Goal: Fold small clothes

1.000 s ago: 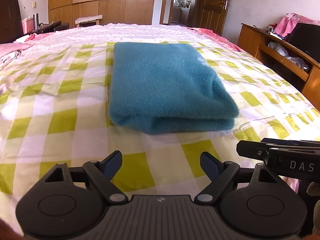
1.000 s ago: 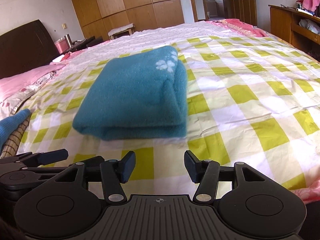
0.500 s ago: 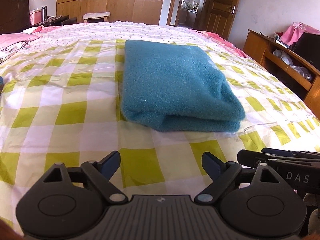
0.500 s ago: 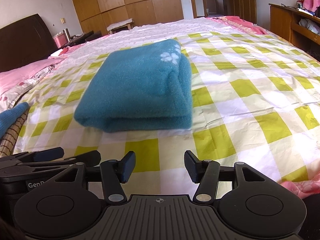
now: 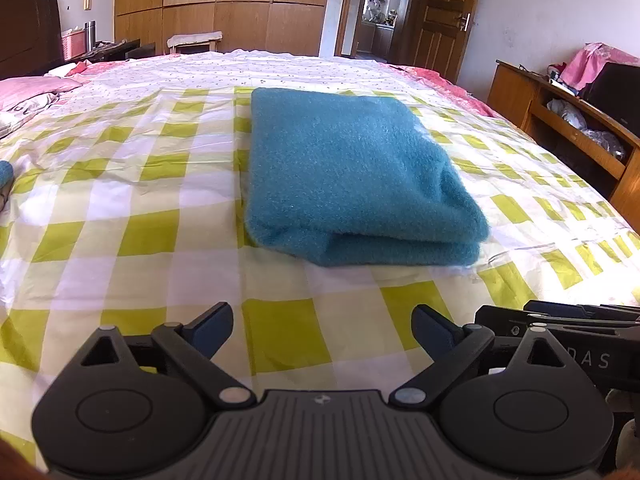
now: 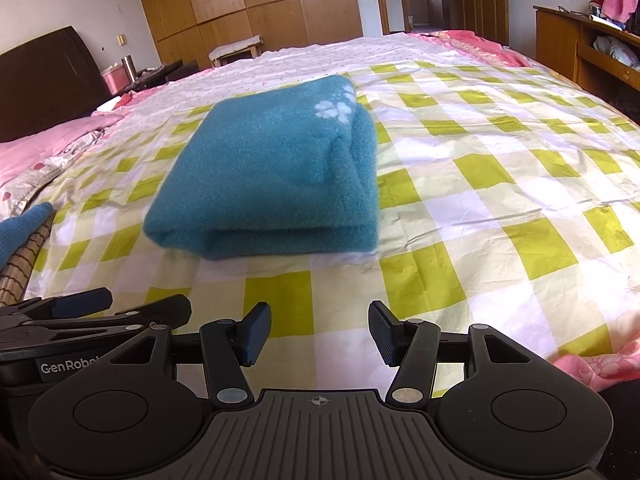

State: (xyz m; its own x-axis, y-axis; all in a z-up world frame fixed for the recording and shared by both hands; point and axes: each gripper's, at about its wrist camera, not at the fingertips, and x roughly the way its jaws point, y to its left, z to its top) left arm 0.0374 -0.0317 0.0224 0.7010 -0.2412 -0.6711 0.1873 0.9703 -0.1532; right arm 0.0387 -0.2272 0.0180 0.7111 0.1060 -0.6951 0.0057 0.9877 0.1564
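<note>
The teal fleece garment (image 5: 352, 176) lies folded in a thick, squared stack on the checked bed sheet (image 5: 132, 236), near both tools and untouched. Left tool (image 5: 322, 330) and right tool (image 6: 319, 330): fingers spread, holding nothing. Judged soft, light and bulky, prone to springing open; pinch through all layers at the near folded edge. No containers in view.

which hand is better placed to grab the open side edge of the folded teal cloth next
Right, by a small margin. The teal cloth's layered side edge faces the right tongs, which are open and empty. The left tongs, also open, sit off its rounded left fold.
</note>
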